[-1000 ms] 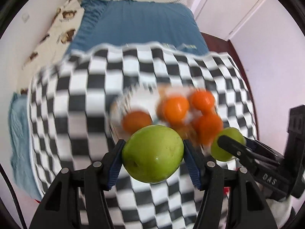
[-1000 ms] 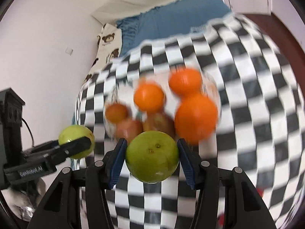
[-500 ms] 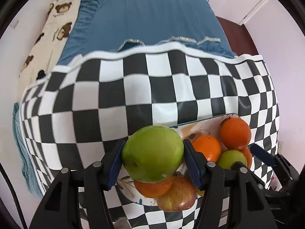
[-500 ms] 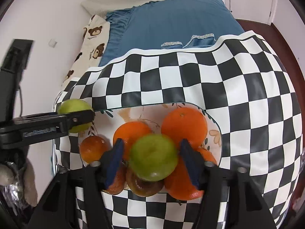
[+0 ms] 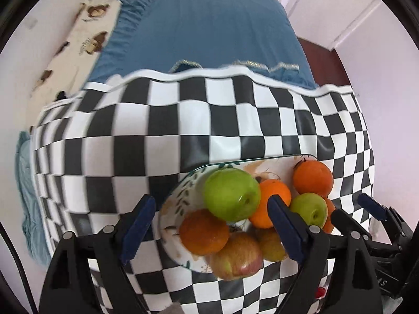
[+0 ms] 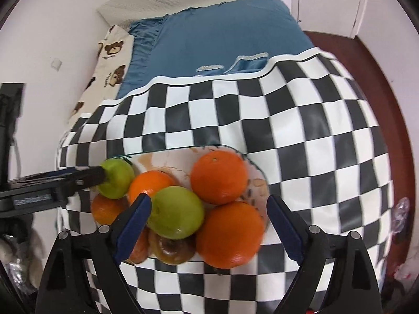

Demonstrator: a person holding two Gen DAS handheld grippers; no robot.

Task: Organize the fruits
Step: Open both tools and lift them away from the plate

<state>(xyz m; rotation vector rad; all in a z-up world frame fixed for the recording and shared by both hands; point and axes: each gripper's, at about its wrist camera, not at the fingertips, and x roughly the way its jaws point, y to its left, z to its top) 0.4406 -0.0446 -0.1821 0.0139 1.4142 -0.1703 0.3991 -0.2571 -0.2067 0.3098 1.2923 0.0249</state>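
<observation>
Both tongs were opening over the fruit plate (image 6: 258, 180) on the checkered table (image 6: 314, 136); left tongs (image 5: 212, 225) and right tongs (image 6: 208, 221) each gripped nothing, two green apples (image 5: 231, 195) resting among the oranges (image 6: 218, 176)

Checkered table (image 5: 183, 130), fruit plate (image 5: 178, 201) on it

cloth (image 5: 162, 136): black-white checks | apples (image 5: 231, 195): green | oranges (image 6: 218, 176): orange
</observation>
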